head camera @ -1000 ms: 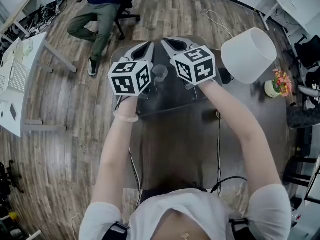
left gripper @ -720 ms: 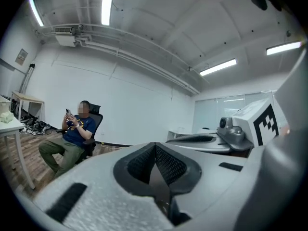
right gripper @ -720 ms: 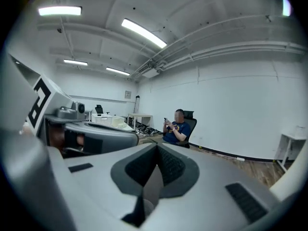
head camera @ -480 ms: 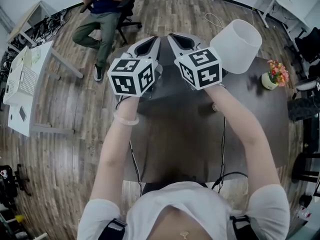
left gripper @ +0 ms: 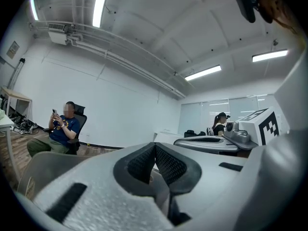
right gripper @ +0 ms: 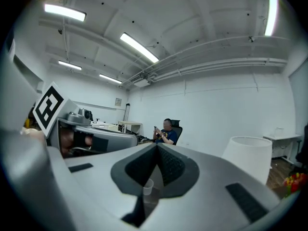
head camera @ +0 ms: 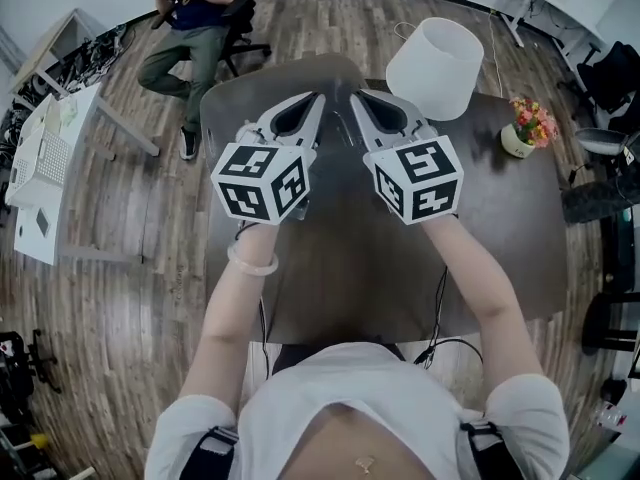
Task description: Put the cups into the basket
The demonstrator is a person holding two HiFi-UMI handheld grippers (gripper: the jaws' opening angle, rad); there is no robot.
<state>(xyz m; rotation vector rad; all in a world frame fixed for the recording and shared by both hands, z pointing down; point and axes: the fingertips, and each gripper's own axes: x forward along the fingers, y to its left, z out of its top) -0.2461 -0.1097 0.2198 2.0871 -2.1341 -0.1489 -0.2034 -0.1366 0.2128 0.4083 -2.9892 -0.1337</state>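
Note:
A small clear cup shows in the right gripper view through the gap under the jaws, standing far off on the dark table. The head view hides it behind the grippers. My left gripper and right gripper are held up side by side above the table, pointing level and away from me. Both have their jaws shut with nothing between them. A white tapered basket stands on the table's far right, to the right of the right gripper, and it also shows as the basket in the right gripper view.
A small pot of flowers sits on the table's right side. A person sits on a chair beyond the table's far left corner. A white desk stands at the left. Cables hang off the near table edge.
Both grippers have lifted and drawn back towards me together. The clear cup that stood between their tips on the table is now hidden behind them in the head view.

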